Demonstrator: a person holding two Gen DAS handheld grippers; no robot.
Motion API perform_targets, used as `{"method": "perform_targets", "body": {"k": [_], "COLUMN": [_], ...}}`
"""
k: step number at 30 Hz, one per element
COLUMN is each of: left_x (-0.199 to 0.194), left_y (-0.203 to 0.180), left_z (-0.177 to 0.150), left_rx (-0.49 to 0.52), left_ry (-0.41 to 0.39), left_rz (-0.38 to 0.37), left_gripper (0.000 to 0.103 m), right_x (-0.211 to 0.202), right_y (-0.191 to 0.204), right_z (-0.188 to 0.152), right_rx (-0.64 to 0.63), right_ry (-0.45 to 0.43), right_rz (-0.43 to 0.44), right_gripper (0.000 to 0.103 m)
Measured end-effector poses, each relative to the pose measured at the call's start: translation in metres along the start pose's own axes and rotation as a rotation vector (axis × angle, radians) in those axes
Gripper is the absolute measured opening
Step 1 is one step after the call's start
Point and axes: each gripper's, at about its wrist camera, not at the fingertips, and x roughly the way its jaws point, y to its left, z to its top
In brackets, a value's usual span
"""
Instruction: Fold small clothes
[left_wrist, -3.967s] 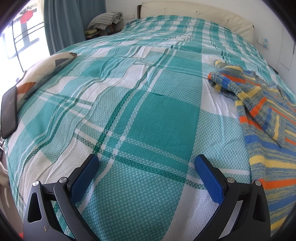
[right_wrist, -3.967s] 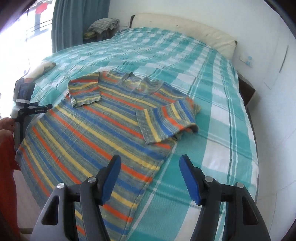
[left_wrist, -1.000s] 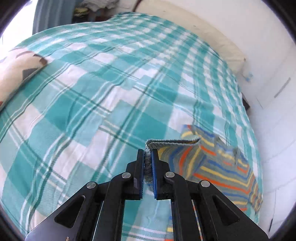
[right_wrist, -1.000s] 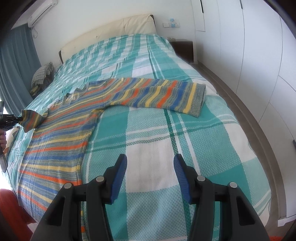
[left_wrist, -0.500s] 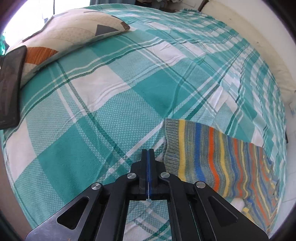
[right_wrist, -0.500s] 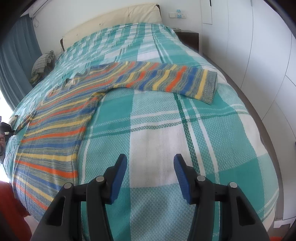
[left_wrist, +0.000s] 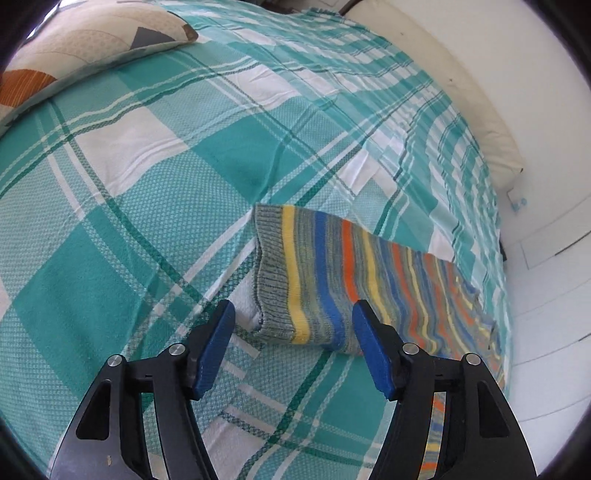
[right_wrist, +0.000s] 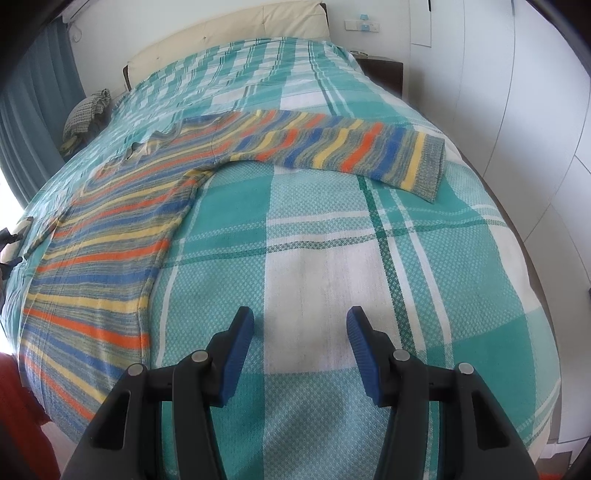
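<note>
My left hand-held gripper (left_wrist: 291, 334) is spread wide, both blue pads apart, gripping nothing. It hovers low over the bed, and the grey ribbed cuff (left_wrist: 269, 266) of the striped knit sweater (right_wrist: 110, 236) lies on the cover just ahead, between the two fingertips and a touch beyond them. That sleeve stretches flat away to the right in yellow, blue and orange bands, resting on the teal-and-white checked bedspread (left_wrist: 155, 192). Up at the far left there's a cream patterned cushion (left_wrist: 85, 40) with orange and grey shapes, lying on the bedspread well apart from the sleeve.

Over on my right side, the right hand-held gripper (right_wrist: 300, 334) is released too, jaws parted, nothing between them. It hangs above a bare white-and-teal square of the bedspread near the foot edge of the bed. From here the sweater lies spread open and flat: the body runs down the left half of the bed, the neckline (right_wrist: 147, 147) points toward the cream padded headboard (right_wrist: 229, 33), and the other sleeve (right_wrist: 351, 151) reaches out straight to the right, its grey cuff close to the bed's right edge. A blue-grey curtain (right_wrist: 33, 107) hangs at the far left, and white wardrobe panels (right_wrist: 517, 110) line the right wall.
</note>
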Motion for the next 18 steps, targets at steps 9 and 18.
{"method": "perform_targets", "body": {"k": [9,18], "left_x": [0.021,-0.031], "left_y": [-0.023,-0.036], "left_z": [-0.014,-0.053], "left_rx": [0.135,0.217], "left_ry": [-0.002,-0.13], "left_rz": [0.303,0.272], "left_gripper": [0.006,0.084], "right_x": [-0.001,-0.01], "right_y": [0.009,-0.004], "right_z": [-0.002,0.001], "right_rx": [-0.056,0.006], "right_ry": [-0.004,-0.037], "right_rz": [-0.014,-0.034], "right_gripper": [0.053,0.064]}}
